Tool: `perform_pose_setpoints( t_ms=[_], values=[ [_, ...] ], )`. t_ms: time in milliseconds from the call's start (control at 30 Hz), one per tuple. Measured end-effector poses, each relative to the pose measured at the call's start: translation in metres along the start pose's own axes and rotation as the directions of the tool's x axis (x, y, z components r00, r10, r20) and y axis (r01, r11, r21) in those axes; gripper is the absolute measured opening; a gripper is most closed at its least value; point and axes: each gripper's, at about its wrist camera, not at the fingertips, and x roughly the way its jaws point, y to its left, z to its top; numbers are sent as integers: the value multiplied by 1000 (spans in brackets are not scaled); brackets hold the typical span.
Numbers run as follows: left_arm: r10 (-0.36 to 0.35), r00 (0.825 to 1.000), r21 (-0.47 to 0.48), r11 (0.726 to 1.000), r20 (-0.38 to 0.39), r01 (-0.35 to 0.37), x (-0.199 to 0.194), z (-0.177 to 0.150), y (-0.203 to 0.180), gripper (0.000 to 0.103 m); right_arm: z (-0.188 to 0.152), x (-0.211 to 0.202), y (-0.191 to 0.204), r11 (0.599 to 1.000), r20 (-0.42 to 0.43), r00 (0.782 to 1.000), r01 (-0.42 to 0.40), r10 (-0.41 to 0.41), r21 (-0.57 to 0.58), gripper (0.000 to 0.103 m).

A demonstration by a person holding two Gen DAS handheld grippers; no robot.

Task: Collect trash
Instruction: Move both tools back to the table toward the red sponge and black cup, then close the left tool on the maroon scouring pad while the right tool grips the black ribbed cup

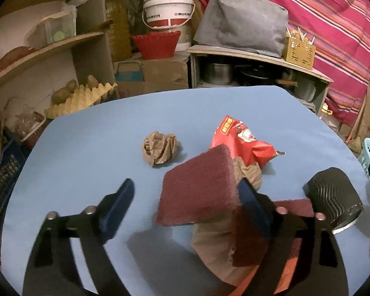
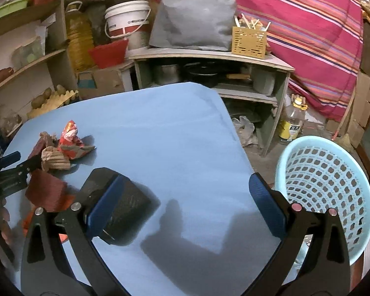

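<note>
With both tools (image 1: 185, 202) (image 2: 185, 203) spread, scouring pad (image 1: 197, 187) between left tool's fingers.

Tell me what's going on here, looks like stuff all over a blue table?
A person with a gripper in each hand is clearing trash off the blue table. The left gripper is open around a maroon scouring pad, beside a red snack wrapper and a crumpled paper ball. The right gripper is open, its left finger against a black ribbed object. A light blue basket waits off the table's right edge.
</note>
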Motion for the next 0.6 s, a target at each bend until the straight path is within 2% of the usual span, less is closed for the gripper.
perform_pose_setpoints(
  t_ms=[300,467,600],
  values=[
    [-40,999,27,999,13,40,0,1,-1,54,-1,1,3,1000,-8,1000,-8,8,0,99],
    [-80,997,30,996,10,80,2,3,-4,32,-1,2,8,1000,-15,1000,-6,6,-9,99],
    [-80,997,17,997,15,80,1,5,-2,30,-1,2,13,1000,-17,1000,-8,8,-8,99]
  ],
)
